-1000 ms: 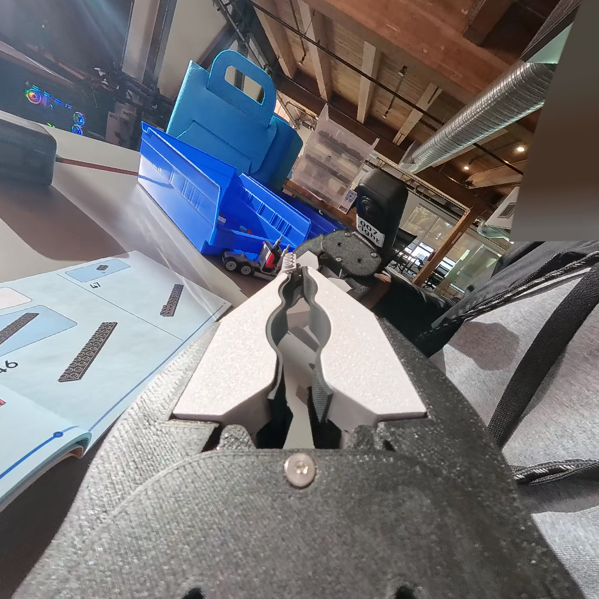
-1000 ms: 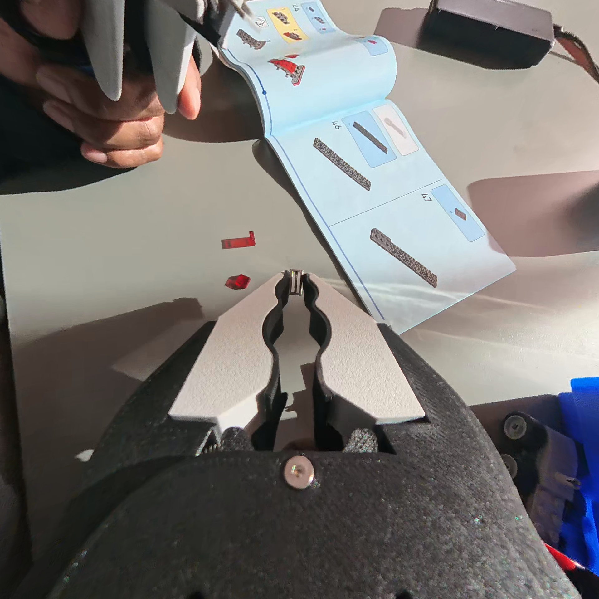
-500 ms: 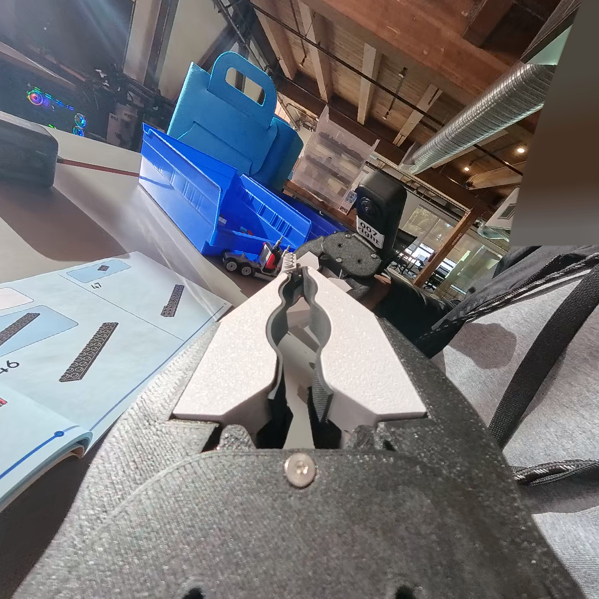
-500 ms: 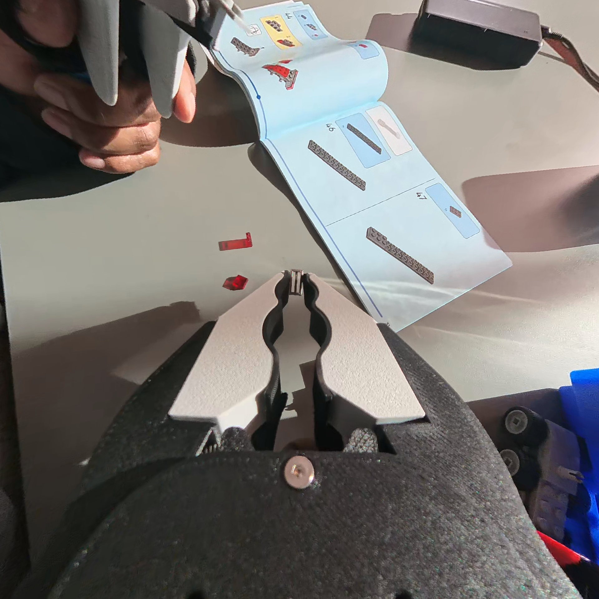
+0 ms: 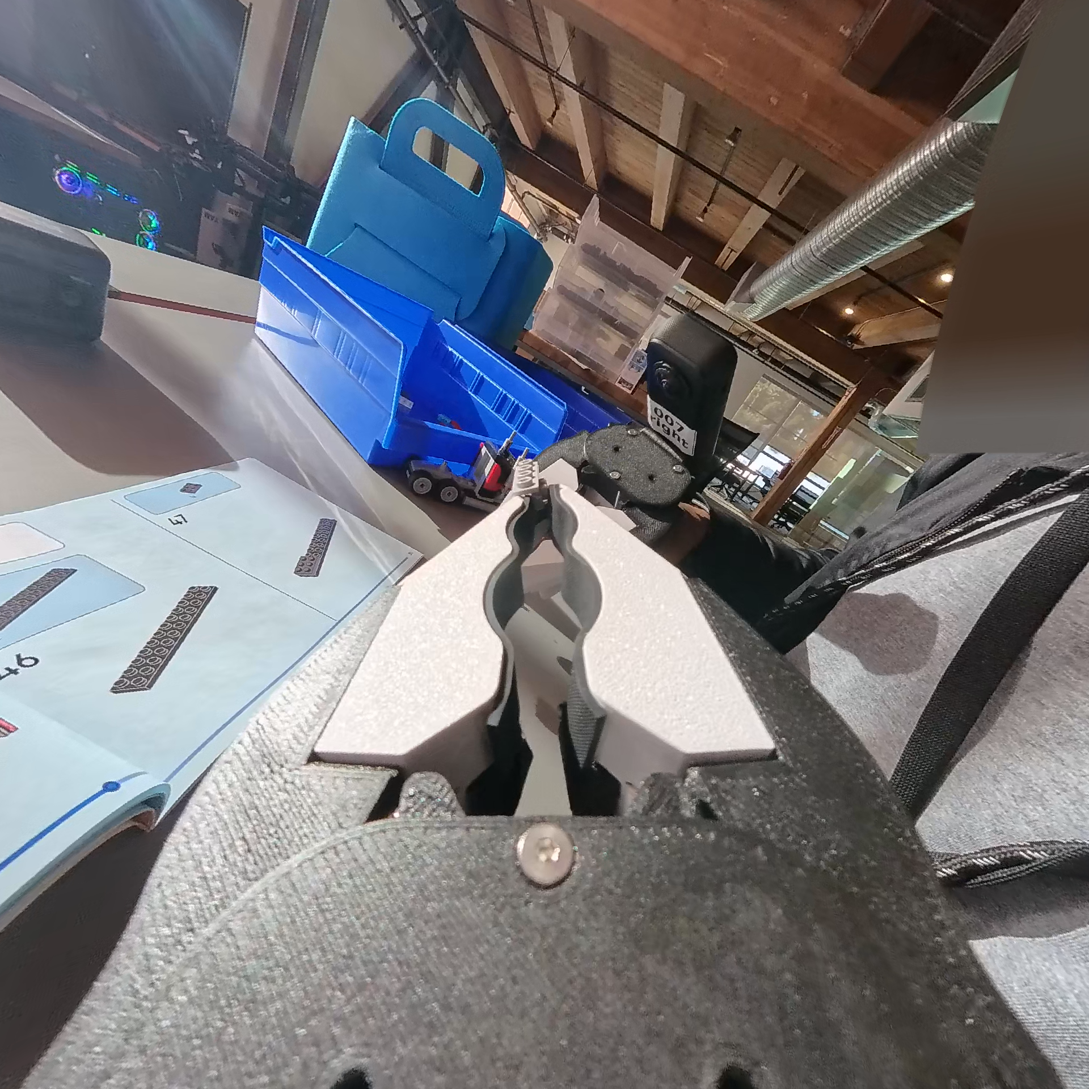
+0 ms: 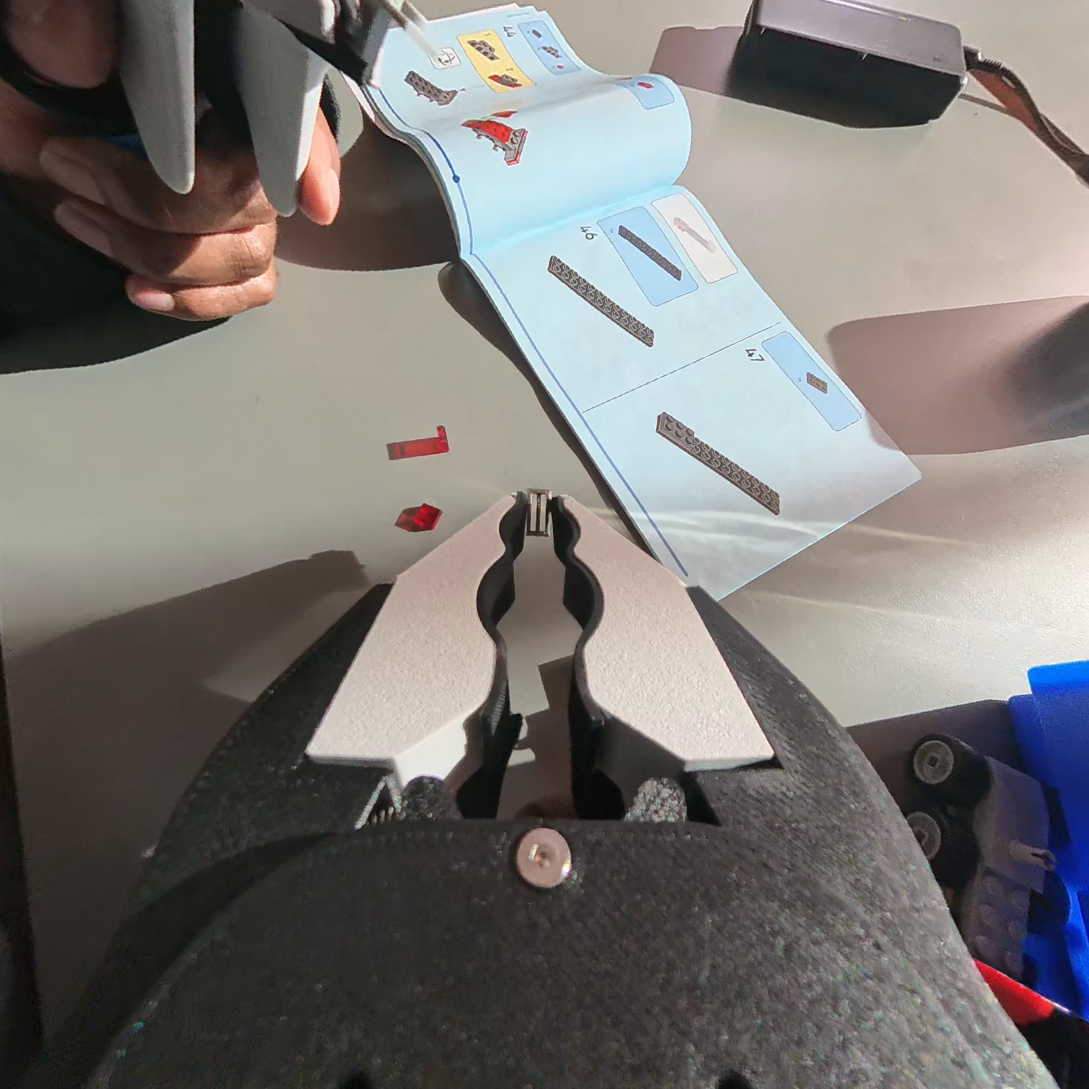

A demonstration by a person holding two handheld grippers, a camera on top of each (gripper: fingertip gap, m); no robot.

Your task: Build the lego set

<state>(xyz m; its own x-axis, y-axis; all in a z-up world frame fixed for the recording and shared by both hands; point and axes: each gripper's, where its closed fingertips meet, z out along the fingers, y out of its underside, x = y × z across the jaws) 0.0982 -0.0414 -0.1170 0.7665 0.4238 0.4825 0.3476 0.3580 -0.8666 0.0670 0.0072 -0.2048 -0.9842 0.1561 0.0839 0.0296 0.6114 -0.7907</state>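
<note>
On the table [image 6: 206, 412], two red lego pieces [image 6: 417, 449] lie left of the right claw [image 6: 537, 514], which pinches a small grey lego piece [image 6: 538, 512]. The instruction booklet [image 6: 677, 330] spreads rightward. The left claw [image 5: 539, 501] is pressed together.

Open tabletop [image 6: 194, 530] ahead – only two red pieces [image 6: 417, 448] near; booklet [image 6: 695, 377] spread right, blue bins [image 5: 377, 365] beyond.
</note>
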